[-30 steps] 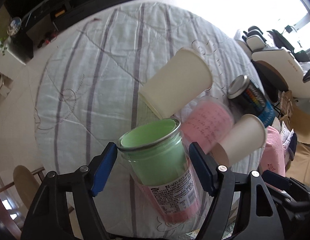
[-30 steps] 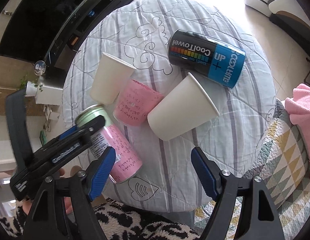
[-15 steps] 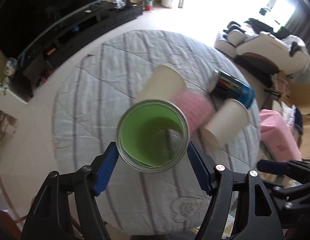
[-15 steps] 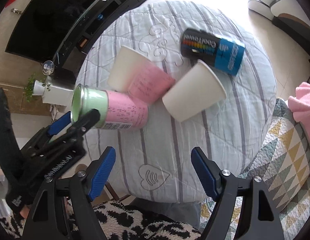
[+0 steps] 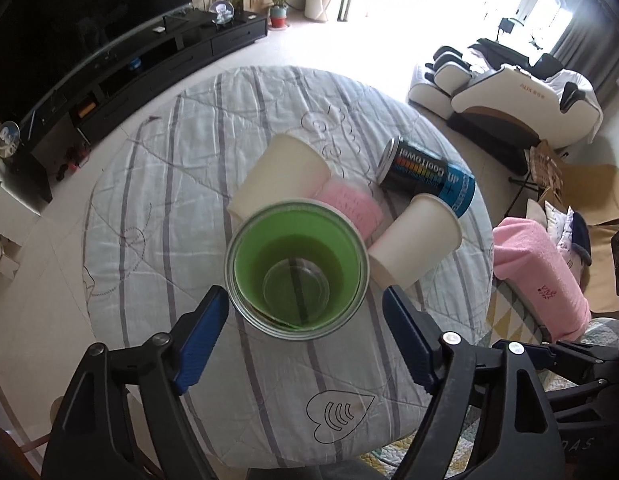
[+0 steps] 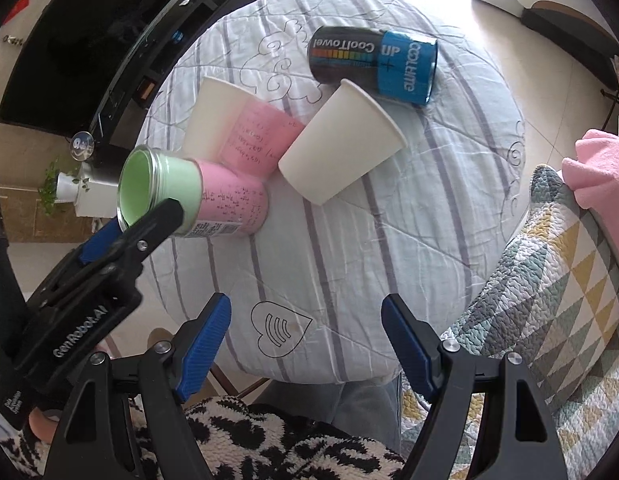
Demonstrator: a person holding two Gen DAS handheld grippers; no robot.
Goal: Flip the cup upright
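Over the near-left edge of the round quilted table [image 6: 389,208], held aloft: green-lined pink cup [image 5: 296,270], mouth facing the left wrist camera, bottom toward the tabletop. Clamped at its rim by the left gripper [image 5: 305,316], fingers closed in on both sides of it. Near the middle, lying on their sides: black-and-blue can [image 6: 373,65], two white paper cups [image 6: 341,142], one pink cup [image 6: 261,140]. Hovering over the near edge, right gripper [image 6: 306,338], fingers spread wide, holding nothing.
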